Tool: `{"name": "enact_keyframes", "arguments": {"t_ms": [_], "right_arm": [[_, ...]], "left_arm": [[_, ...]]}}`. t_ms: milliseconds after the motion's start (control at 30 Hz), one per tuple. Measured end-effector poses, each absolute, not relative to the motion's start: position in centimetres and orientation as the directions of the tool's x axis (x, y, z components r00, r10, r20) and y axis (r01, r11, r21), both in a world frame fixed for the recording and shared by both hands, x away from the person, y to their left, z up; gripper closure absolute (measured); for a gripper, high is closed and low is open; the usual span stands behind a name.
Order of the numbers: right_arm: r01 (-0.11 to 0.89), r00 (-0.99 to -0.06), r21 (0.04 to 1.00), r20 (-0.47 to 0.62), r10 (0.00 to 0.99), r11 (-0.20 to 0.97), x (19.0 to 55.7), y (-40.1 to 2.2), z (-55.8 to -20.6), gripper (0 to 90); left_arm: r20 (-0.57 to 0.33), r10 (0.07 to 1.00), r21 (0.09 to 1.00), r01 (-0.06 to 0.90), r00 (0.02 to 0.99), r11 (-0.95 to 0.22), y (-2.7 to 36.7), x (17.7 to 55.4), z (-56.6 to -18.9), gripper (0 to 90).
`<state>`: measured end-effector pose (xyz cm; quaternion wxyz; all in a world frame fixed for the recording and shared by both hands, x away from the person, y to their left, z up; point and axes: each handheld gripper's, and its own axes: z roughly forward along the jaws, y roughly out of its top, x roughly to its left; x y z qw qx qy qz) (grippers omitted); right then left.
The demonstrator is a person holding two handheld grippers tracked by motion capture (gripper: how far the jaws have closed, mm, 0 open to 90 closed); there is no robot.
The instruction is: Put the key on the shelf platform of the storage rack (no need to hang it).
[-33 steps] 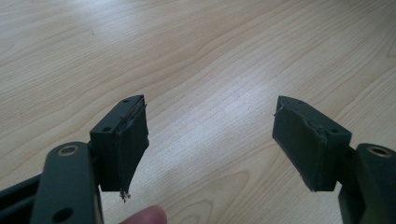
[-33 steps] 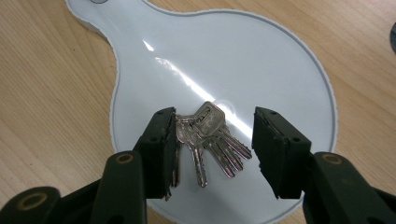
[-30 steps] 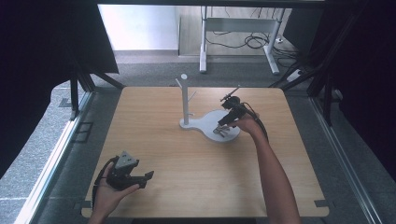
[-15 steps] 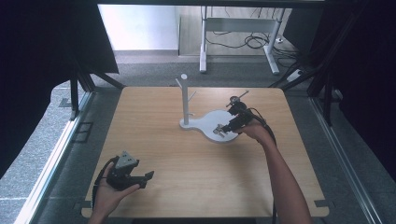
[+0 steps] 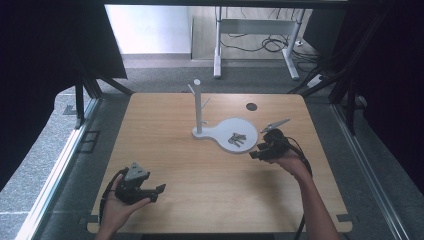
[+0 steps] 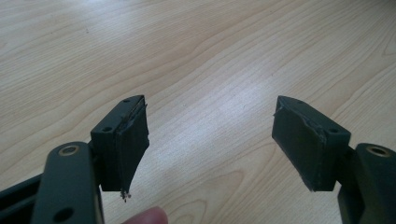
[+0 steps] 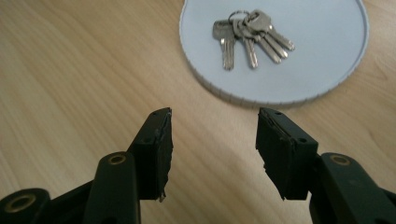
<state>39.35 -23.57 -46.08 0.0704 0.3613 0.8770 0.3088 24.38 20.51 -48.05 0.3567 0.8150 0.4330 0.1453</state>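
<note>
Keys [image 7: 250,39] lie flat on the white round dish [image 7: 322,70], nothing touching them: 4-5 silver keys on one ring, fanned out, ring end toward the far side of the dish in the right gripper view. In the high view the keys [image 5: 237,139] sit roughly mid-dish [image 5: 225,127], slightly toward the near-right part.

Dish is the base of a white stand; its post [image 5: 198,107] rises at the dish's left end, w/ short pegs near the top. Pegs look bare, but they're small in the high view, so not 100% sure.

R gripper [image 7: 212,149]: jaws about half open, nothing between the pads, just bare table [image 7: 70,84] under them. Opening has just widened a bit, no object in the gap. Tips are just off the dish's near rim, not touching, pointed at the keys. In the high view the r gripper [image 5: 260,152] is just right of and nearer than the dish, hand behind it.

L gripper [image 6: 210,140]: jaws wide open, empty, wood grain only between them. In the high view the l gripper [image 5: 150,192] is well away from the dish, near-left of it, close to the table's near edge.

Small dark round spot [image 5: 251,106] on the table beyond the dish, to the right.
</note>
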Motion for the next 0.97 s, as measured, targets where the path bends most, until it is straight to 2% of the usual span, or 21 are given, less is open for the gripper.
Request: {"name": "enact_keyframes", "arguments": {"t_ms": [500,767,967], "right_arm": [[0.571,-0.725,0.638,0.098,0.681,0.516,32.0,-26.8,-49.1,46.0],[0.553,-0.73,0.657,0.087,0.677,0.512,31.3,-26.9,-49.2,46.3],[0.546,-0.702,0.673,0.044,0.711,0.498,31.5,-27.1,-49.6,42.1]], "left_arm": [[-0.067,0.805,0.703,0.601,0.589,-0.38,20.2,24.3,-48.1,27.2],[-0.062,0.8,0.706,0.593,0.597,-0.388,20.0,24.3,-48.0,27.2],[-0.061,0.803,0.708,0.593,0.592,-0.383,20.0,24.2,-47.9,27.1]]}}
